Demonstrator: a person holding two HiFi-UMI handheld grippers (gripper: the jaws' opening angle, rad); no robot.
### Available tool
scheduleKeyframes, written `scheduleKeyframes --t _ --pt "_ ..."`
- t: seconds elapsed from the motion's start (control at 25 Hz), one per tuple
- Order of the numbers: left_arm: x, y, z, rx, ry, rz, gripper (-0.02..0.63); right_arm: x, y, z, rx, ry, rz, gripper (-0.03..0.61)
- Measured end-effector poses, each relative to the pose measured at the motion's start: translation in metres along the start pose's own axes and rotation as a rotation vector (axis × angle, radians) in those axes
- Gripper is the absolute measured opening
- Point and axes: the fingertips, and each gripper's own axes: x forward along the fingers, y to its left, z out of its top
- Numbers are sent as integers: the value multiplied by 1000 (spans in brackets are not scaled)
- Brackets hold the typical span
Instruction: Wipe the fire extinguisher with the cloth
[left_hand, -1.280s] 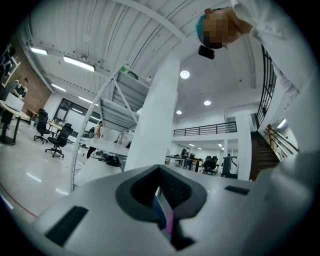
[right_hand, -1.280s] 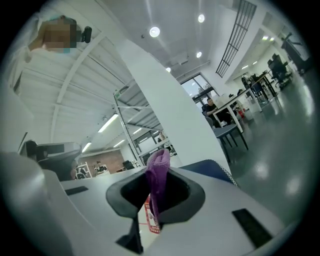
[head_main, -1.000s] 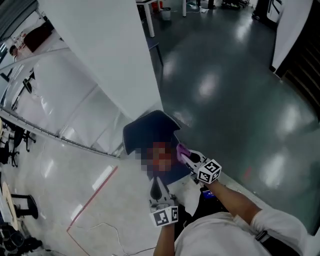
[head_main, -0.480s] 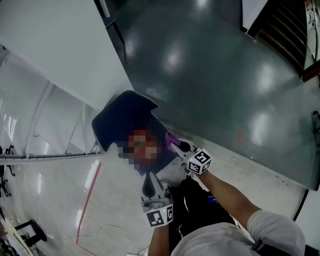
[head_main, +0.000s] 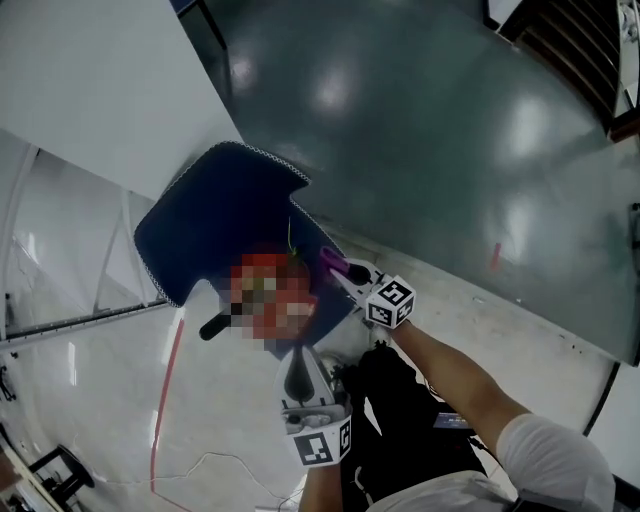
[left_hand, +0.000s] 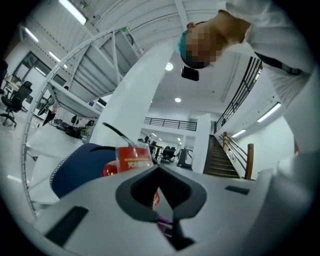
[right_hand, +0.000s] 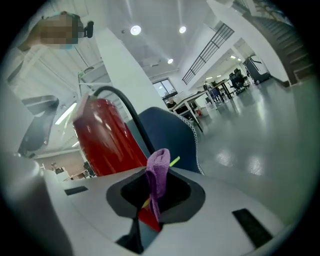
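A red fire extinguisher (head_main: 283, 272), partly under a mosaic patch, stands on a dark blue pad (head_main: 205, 215) with a white-stitched edge. Its black hose (right_hand: 125, 110) arches over the red body (right_hand: 107, 142). My right gripper (head_main: 340, 268) is shut on a folded purple cloth (right_hand: 158, 172), just right of the extinguisher, and the cloth's tip (head_main: 330, 259) is close to its side. My left gripper (head_main: 297, 375) hangs below the extinguisher with its jaws together and nothing in them. In its own view, the red labelled body (left_hand: 131, 161) rises just beyond them.
A white slanted wall panel (head_main: 90, 70) runs along the upper left. A dark glossy floor (head_main: 430, 140) spreads to the right and a pale floor with a red line (head_main: 165, 390) lies at the lower left. A black nozzle or handle (head_main: 215, 325) sticks out left of the extinguisher.
The head view has swung, so the pad and extinguisher now sit further left and larger. Both grippers keep about the same places beside the extinguisher, the right one still holding the cloth.
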Motion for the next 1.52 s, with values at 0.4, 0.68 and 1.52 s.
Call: scheduleKeyframes --t 0.4,0.68,1.52 --pt "-23 16 -26 -46 -14 -34 6 57 -40 -73 76 12 52 55" --pt "-31 6 -13 -71 -16 -62 6 48 -7 -55 116 -1 156 55" --pt "-66 -50 134 -61 9 -26 6 -20 121 115 99 -98 239 55"
